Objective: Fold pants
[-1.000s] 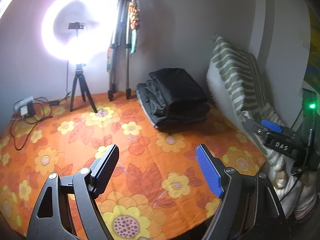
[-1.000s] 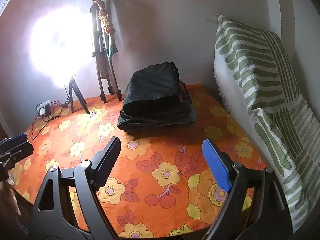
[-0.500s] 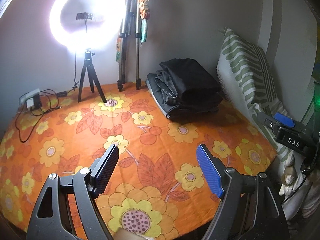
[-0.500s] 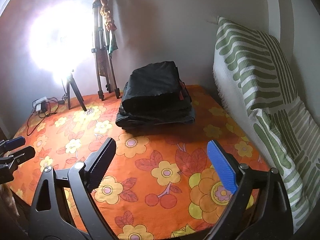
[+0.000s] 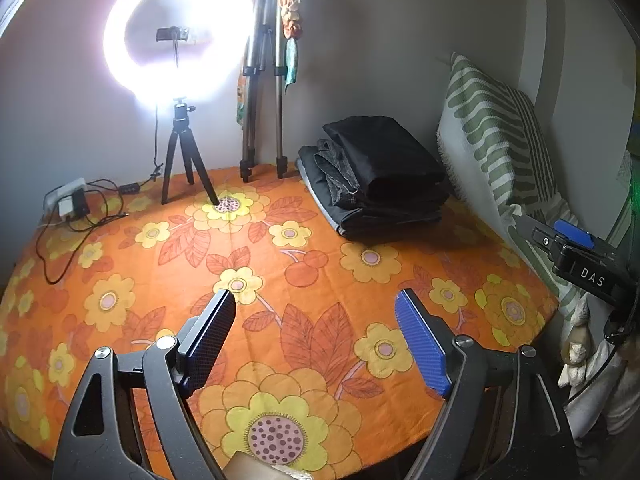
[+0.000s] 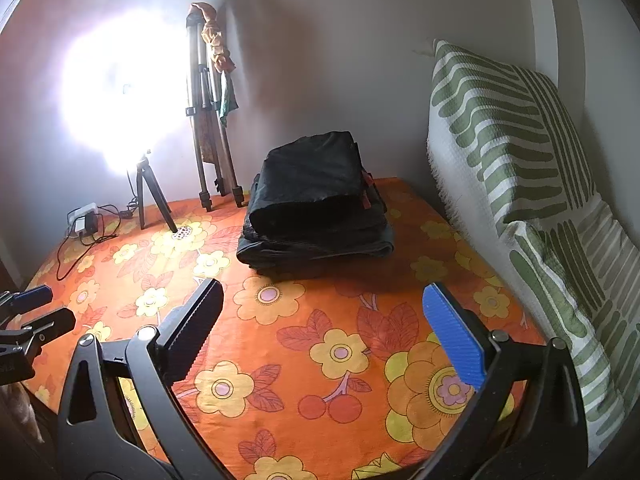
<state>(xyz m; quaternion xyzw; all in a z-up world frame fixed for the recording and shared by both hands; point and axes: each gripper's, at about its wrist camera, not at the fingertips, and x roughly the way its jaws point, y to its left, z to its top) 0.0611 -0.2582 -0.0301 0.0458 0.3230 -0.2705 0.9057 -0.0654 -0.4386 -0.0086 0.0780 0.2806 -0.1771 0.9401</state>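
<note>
Right now the left gripper [image 5: 316, 336] and right gripper [image 6: 322, 332] hover with jaws spread wide, holding nothing, above the flowered counter [image 5: 304, 280]. Well beyond them, near the wall, dark pants [image 6: 316, 208] lie stacked (already folded, seemingly). They look soft, limp and light; pinching a top-layer edge or corner seems best.

ring light [image 6: 116, 88]: blown out, shape lost | pants stack [image 6: 316, 208]: lower layers hidden, count unclear
</note>
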